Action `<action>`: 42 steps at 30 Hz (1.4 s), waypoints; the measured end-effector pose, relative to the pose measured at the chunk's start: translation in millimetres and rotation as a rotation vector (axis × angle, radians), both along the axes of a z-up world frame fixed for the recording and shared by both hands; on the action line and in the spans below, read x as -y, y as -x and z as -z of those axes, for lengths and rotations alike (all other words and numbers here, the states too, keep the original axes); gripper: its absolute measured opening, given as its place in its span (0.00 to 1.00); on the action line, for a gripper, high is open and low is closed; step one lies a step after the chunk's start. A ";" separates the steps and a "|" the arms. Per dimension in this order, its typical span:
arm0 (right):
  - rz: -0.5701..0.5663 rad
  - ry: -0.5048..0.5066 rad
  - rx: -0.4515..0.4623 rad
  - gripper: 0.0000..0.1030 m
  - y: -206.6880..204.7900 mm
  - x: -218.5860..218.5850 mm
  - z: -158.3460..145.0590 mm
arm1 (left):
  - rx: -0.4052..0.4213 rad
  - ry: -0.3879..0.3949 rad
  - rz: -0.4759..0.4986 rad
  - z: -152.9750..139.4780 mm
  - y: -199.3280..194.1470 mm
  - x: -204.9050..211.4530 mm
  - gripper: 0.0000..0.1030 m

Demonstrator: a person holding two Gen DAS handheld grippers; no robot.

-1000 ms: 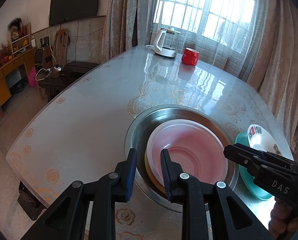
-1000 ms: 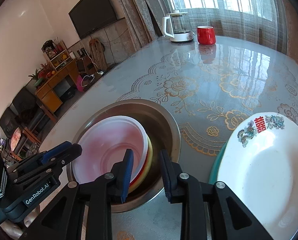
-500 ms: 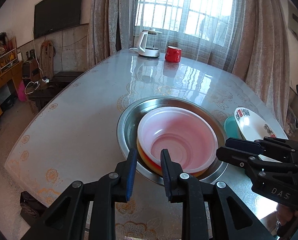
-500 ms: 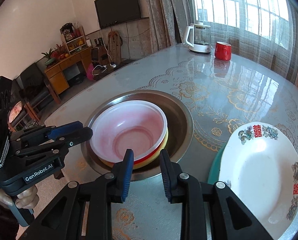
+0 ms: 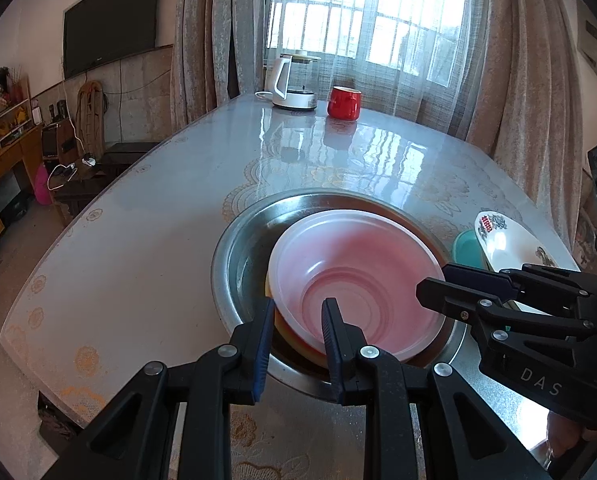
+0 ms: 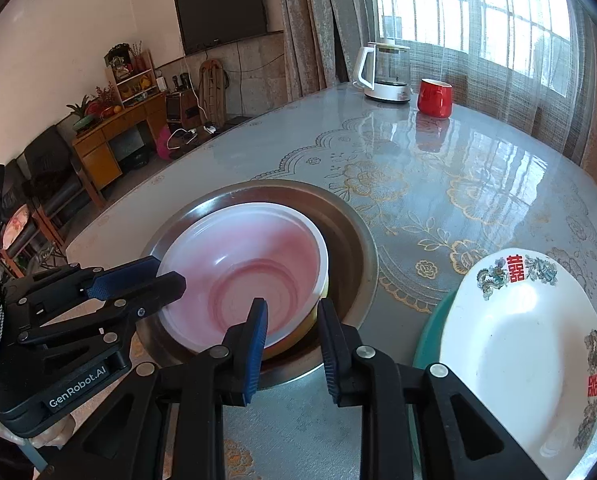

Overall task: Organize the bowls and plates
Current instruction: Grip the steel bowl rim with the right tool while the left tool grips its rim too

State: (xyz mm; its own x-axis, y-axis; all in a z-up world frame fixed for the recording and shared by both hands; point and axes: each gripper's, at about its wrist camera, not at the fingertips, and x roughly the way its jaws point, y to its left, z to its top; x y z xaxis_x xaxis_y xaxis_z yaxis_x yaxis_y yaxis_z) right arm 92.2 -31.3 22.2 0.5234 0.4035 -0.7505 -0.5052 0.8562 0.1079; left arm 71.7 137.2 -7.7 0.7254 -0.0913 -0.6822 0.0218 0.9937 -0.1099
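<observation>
A pale pink bowl (image 5: 358,276) tops a stack of bowls inside a steel basin (image 5: 242,256) on the table; it also shows in the right wrist view (image 6: 242,268), in the same basin (image 6: 354,248). My left gripper (image 5: 298,312) is open, its jaws straddling the stack's near left rim. My right gripper (image 6: 292,316) is open, its jaws straddling the stack's near right rim. A white decorated plate (image 6: 526,336) lies on a teal plate (image 6: 426,344) to the right.
A white kettle (image 5: 292,84) and a red mug (image 5: 344,102) stand at the table's far end by the window. The table's left edge (image 5: 58,240) drops to the floor, with a cabinet and chairs beyond.
Both grippers pulled back and rose, then moved in and down toward the bowl stack. Their jaws now straddle its near rim on either side. The bowls have not moved.
</observation>
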 end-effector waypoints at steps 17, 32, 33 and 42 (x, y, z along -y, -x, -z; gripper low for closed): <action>0.054 0.044 0.044 0.10 -21.2 -10.1 7.2 | -0.014 -0.077 -0.072 6.9 -24.0 1.8 0.24; 0.063 -0.024 0.006 0.24 -16.9 -0.7 5.8 | -0.011 -0.049 -0.082 1.5 -18.3 1.1 0.30; 0.064 -0.029 0.007 0.25 -15.8 0.1 4.8 | -0.009 -0.047 -0.082 0.7 -17.2 0.9 0.31; 0.091 -0.067 0.006 0.33 -4.3 10.7 -5.7 | 0.008 -0.018 -0.089 -6.9 -6.4 -4.0 0.38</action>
State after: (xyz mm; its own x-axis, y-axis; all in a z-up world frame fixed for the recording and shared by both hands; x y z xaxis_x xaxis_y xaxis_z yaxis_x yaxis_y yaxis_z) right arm 96.5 -42.1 27.9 0.5648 0.4029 -0.7202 -0.4264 0.8897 0.1634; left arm 78.2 141.2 -0.8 0.7356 -0.0139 -0.6772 -0.0664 0.9935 -0.0925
